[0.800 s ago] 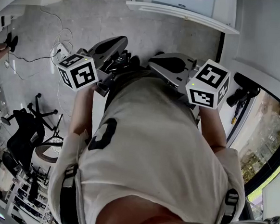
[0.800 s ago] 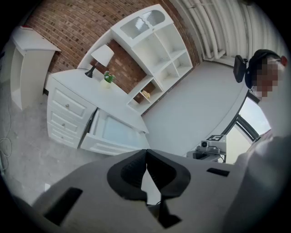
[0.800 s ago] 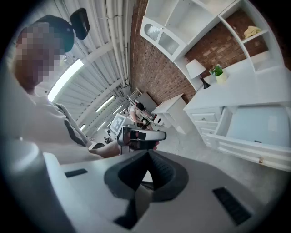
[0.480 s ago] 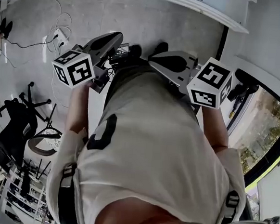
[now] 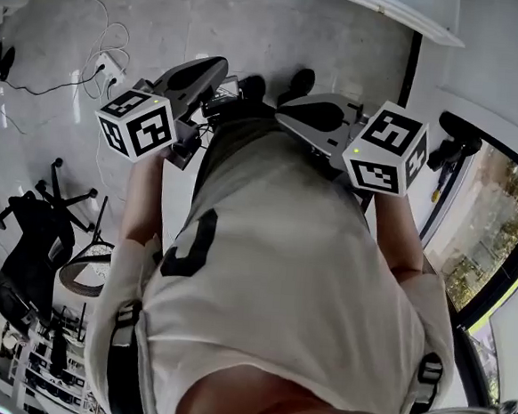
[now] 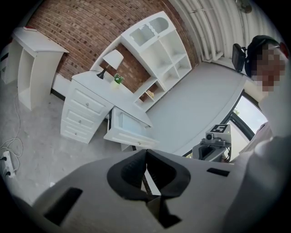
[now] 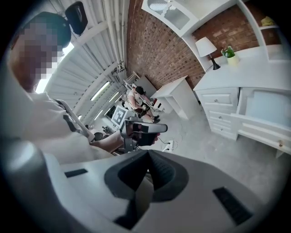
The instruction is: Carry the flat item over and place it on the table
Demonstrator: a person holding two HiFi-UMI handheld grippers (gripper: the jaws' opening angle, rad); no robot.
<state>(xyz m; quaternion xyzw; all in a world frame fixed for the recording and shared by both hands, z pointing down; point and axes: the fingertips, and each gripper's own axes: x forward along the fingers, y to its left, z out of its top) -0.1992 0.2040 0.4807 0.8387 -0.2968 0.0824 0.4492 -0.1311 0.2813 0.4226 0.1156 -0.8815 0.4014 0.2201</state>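
**Both grippers squeezing shut, no flat item showing**

The person is standing on the grey floor (image 5: pixel 281 34) and holding both grippers out in front of a white shirt (image 5: pixel 280 275). The left gripper (image 6: pixel 146 157) is squeezing tight, and so is the right gripper (image 7: pixel 148 157). Nothing is showing clearly between either pair of jaws. The flat item is not showing in any view, so I cannot tell where it is. A white tabletop (image 6: pixel 93 82) with a lamp (image 6: pixel 112 59) is sitting at the upper left of the left gripper view. I think the carrying part is the step going on. To do it well, the person should be keeping both grippers level and close together, going slowly, and watching out for the cables (image 5: pixel 92 55) lying at the upper left of the head view.
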